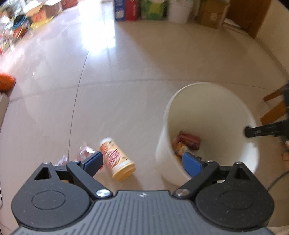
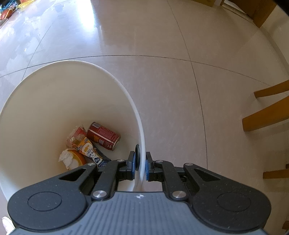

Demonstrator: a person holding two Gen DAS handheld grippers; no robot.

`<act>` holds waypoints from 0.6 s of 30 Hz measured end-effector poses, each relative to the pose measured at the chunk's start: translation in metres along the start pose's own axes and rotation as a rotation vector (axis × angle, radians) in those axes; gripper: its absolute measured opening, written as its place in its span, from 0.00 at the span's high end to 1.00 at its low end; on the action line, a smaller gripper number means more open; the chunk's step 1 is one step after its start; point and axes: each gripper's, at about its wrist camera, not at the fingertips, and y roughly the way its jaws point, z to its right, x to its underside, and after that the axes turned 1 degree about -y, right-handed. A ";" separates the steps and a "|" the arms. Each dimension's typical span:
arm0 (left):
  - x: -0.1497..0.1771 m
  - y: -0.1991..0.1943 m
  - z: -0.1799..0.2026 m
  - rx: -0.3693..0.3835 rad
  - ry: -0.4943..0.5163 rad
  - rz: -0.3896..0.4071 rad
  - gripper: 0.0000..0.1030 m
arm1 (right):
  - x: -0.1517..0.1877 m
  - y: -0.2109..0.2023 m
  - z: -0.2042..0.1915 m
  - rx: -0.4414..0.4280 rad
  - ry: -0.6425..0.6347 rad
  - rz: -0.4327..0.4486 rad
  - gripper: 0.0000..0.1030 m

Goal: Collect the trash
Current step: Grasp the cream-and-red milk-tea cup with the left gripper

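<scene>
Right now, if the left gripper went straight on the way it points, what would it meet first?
Probably the bare floor: the open left gripper aims between the yellow snack canister lying on its left and the white bin on its right. Depth is unclear.

A glossy pale tiled floor (image 1: 137,59) crossed by thin dark grout lines is seen, with a bright patch of light reflected on it. Along the far wall, blue, red and green cartons (image 1: 139,9), a white pail (image 1: 178,10) and a cardboard box (image 1: 211,15) are lined up. Orange-brown wooden chair legs (image 2: 267,110) are seen at the right edge.
</scene>
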 end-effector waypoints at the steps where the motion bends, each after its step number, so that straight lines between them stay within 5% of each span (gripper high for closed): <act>1: 0.001 0.009 -0.008 0.005 -0.027 -0.020 0.08 | 0.000 0.000 0.000 -0.001 -0.001 0.000 0.88; 7: 0.010 0.070 -0.048 0.015 -0.201 -0.126 0.08 | -0.001 0.000 0.000 -0.003 0.004 -0.008 0.88; 18: 0.018 0.157 -0.082 -0.022 -0.369 -0.216 0.09 | -0.001 0.000 -0.002 -0.002 -0.013 -0.019 0.88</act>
